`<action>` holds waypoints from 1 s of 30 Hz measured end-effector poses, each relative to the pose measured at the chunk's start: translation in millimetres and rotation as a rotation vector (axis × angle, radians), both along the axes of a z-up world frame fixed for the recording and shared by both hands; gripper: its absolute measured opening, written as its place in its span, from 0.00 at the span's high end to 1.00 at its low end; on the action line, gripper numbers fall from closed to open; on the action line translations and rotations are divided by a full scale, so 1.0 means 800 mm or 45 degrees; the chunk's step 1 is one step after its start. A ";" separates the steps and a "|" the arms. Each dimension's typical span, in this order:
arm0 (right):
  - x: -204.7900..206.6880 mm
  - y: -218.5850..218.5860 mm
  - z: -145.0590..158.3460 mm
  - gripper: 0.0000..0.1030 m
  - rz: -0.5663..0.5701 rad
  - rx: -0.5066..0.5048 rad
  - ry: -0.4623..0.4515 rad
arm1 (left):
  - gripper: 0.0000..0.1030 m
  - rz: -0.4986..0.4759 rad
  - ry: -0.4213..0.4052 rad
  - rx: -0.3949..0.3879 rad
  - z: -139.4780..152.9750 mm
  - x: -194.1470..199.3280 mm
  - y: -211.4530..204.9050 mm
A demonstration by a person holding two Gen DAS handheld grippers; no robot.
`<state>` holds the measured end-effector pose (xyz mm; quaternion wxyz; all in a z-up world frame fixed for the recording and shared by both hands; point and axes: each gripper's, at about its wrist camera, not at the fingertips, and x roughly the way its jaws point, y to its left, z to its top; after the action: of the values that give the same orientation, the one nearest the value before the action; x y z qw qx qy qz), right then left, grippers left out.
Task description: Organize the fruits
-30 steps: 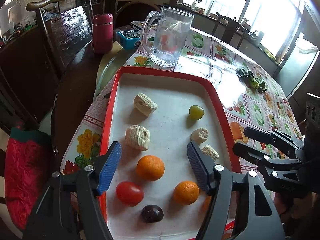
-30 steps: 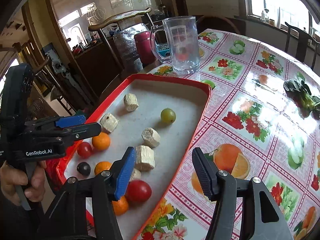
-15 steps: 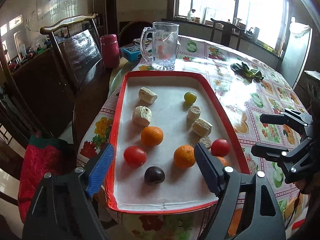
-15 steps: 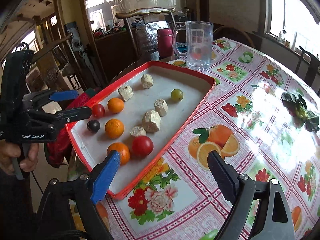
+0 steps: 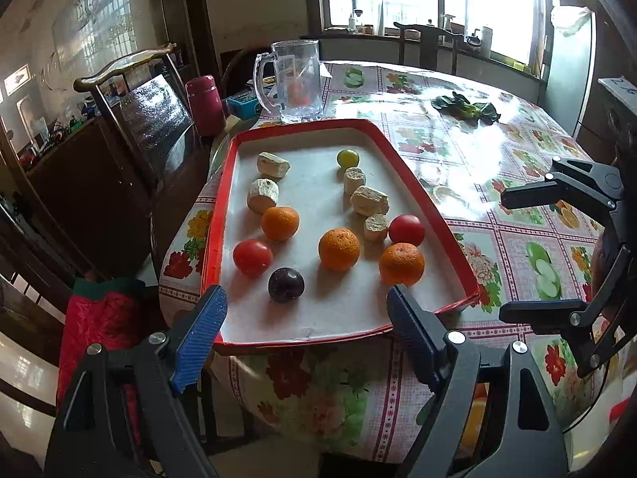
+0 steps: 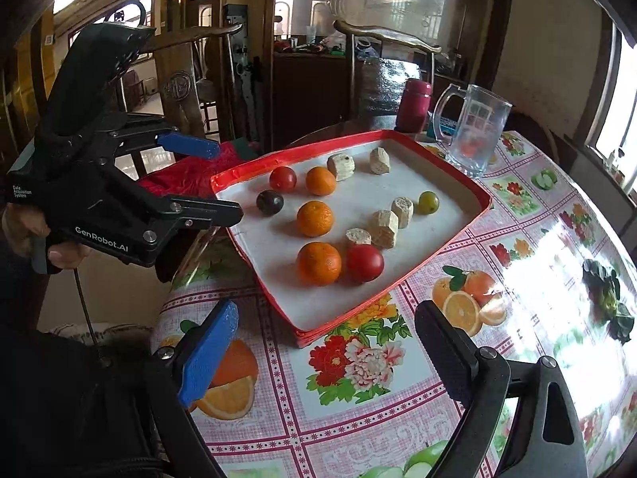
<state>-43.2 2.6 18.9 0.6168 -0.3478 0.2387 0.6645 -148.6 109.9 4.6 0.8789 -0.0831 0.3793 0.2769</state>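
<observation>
A red-rimmed tray [image 5: 218, 215] [image 6: 450, 235] on the table holds three oranges [image 5: 339, 249] [image 6: 318, 263], two red tomatoes [image 5: 252, 257] [image 6: 364, 263], a dark plum [image 5: 286, 285] [image 6: 269, 202], a green grape [image 5: 347, 157] [image 6: 428, 202] and several pale cut chunks [image 5: 369, 200] [image 6: 383, 223]. My left gripper [image 5: 306, 322] [image 6: 217, 179] is open and empty, off the tray's near edge. My right gripper [image 6: 324, 342] [image 5: 503, 255] is open and empty, above the tablecloth beside the tray.
A glass mug [image 5: 296, 79] [image 6: 475, 135] stands behind the tray, with a maroon flask [image 5: 205, 105] [image 6: 414, 105] and a blue box [image 5: 243, 102] near it. Green leaves [image 5: 466, 108] [image 6: 607, 298] lie on the floral tablecloth. A wooden chair [image 5: 135, 91] stands at the table's left.
Both grippers have pulled back and away from the tray, staying open and empty. The whole tray now shows in both views. The fruits have not moved.
</observation>
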 end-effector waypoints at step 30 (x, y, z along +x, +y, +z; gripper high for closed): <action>-0.017 0.018 -0.008 0.11 0.065 0.021 -0.040 | 0.19 0.034 -0.108 -0.008 0.006 -0.023 -0.001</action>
<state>-57.2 16.8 12.7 0.6062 -0.3591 0.2144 0.6765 -167.1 108.8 9.1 0.8902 -0.1025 0.3413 0.2838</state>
